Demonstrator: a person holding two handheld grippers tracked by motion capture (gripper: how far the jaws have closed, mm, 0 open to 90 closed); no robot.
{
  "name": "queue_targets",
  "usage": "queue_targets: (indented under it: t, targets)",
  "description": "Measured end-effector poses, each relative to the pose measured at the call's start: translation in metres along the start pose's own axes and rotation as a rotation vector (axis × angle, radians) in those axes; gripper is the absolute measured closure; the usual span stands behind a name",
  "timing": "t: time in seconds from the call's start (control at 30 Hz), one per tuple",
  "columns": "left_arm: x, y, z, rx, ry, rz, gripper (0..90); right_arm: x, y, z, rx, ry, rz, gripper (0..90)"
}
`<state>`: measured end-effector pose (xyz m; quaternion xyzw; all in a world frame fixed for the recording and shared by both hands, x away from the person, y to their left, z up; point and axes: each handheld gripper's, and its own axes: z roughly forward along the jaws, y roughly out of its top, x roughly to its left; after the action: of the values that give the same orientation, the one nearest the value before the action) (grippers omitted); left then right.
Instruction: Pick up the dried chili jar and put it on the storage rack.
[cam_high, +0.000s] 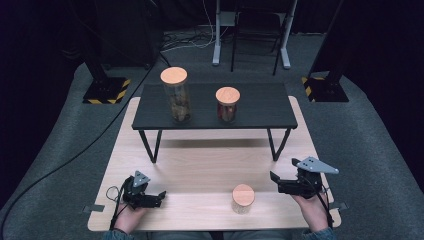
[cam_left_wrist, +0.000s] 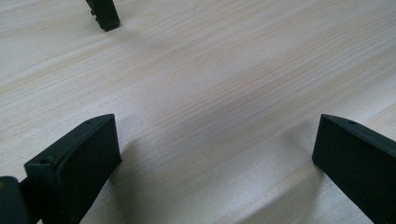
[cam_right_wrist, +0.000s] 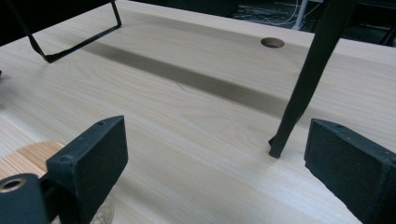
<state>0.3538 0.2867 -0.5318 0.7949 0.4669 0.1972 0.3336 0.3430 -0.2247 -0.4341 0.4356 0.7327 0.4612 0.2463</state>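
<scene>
A short glass jar with a round wooden lid (cam_high: 243, 198) stands near the front edge of the light wooden table (cam_high: 200, 165). My right gripper (cam_high: 276, 182) hovers just right of it, pointing left, jaws wide open with nothing between them. In the right gripper view the open right gripper (cam_right_wrist: 217, 128) faces bare wood, and the jar's lid (cam_right_wrist: 28, 158) peeks out behind its left jaw. My left gripper (cam_high: 159, 197) rests low at the front left, apart from the jar. In the left gripper view the left gripper (cam_left_wrist: 217, 126) is open over bare tabletop.
A low black shelf (cam_high: 260, 107) on thin metal legs stands across the table's back half. It carries a tall lidded jar (cam_high: 176, 97) and a shorter lidded jar (cam_high: 227, 105). One shelf leg (cam_right_wrist: 308, 79) rises close ahead of the right gripper. A round hole (cam_right_wrist: 272, 42) sits in the tabletop beyond.
</scene>
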Motion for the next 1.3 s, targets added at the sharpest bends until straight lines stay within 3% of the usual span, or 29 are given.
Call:
queue_targets:
  t: [0.6,1.13,1.3]
  targets:
    - [0.000,0.000,0.000,0.000,0.000,0.000,0.5,-0.010,-0.039,0.012,0.001,-0.026,0.043,5.9]
    - [0.000,0.000,0.000,0.000,0.000,0.000,0.5,-0.023,-0.069,0.029,0.081,-0.041,0.081,6.5]
    - [0.000,0.000,0.000,0.000,0.001,-0.001,0.5,-0.024,-0.074,0.029,0.084,-0.041,0.101,7.1]
